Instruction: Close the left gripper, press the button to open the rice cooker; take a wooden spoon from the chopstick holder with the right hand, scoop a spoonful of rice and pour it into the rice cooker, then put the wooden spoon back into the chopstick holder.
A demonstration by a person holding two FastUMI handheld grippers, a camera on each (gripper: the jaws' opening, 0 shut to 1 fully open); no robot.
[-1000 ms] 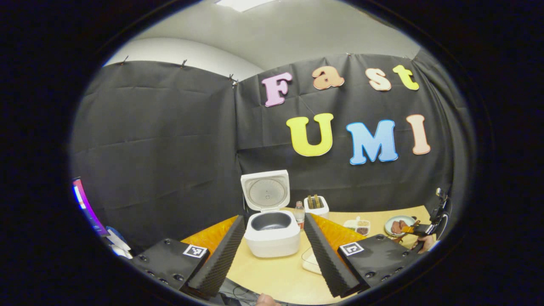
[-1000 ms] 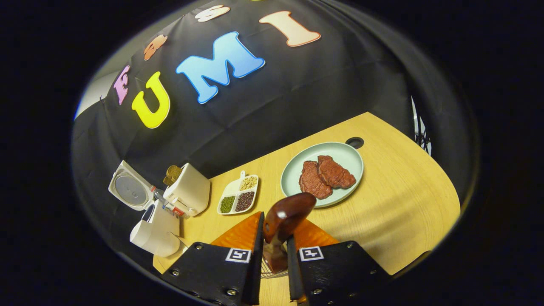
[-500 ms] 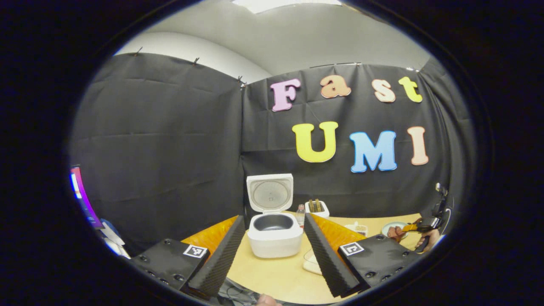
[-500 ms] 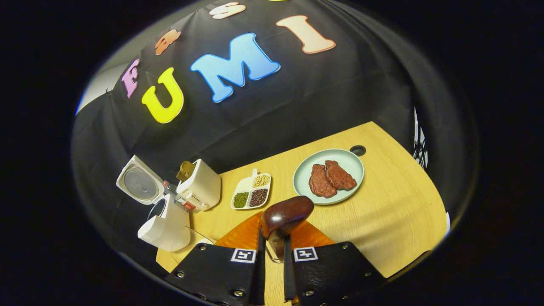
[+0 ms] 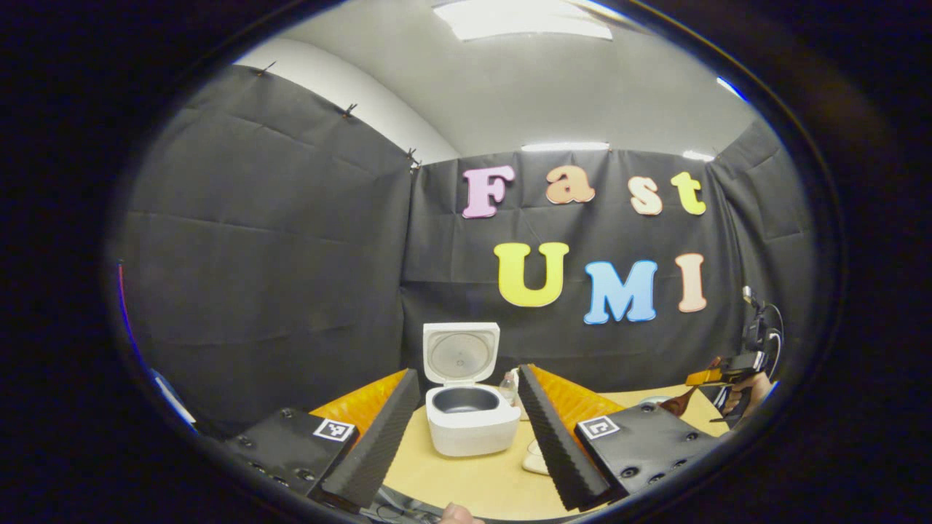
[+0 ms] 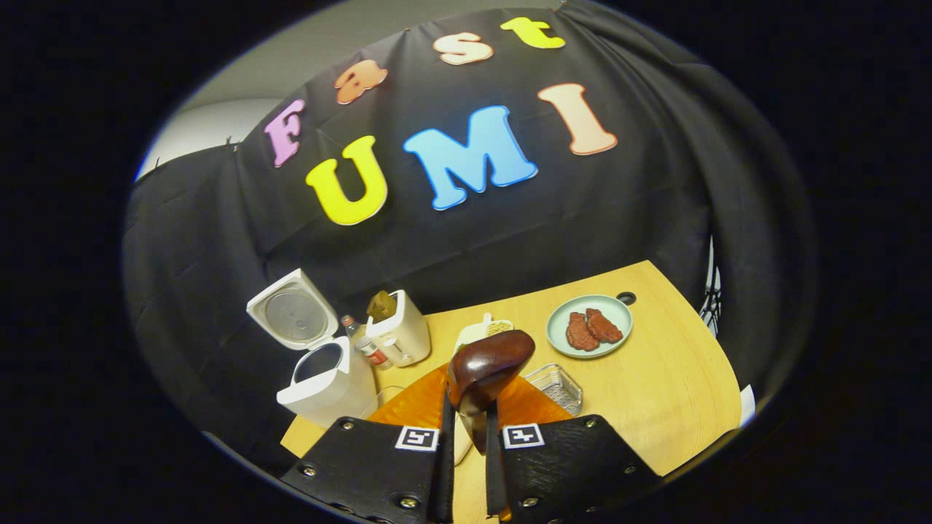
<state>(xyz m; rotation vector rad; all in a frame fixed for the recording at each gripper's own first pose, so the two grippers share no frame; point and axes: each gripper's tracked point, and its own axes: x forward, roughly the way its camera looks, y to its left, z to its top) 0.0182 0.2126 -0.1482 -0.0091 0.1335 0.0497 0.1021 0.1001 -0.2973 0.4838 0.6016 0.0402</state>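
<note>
The right gripper (image 6: 466,455) has its jaws clamped on the handle of the wooden spoon (image 6: 486,367), whose bowl rises just ahead of the fingertips. Beyond the bowl to the right, a wire basket (image 6: 557,386) sits on the table (image 6: 655,407), and farther off a plate (image 6: 591,324) holds two pieces of meat. The left gripper (image 5: 466,426) holds nothing, jaws wide apart; between them stands the rice cooker (image 5: 472,418), lid up, its inner pot dark.
</note>
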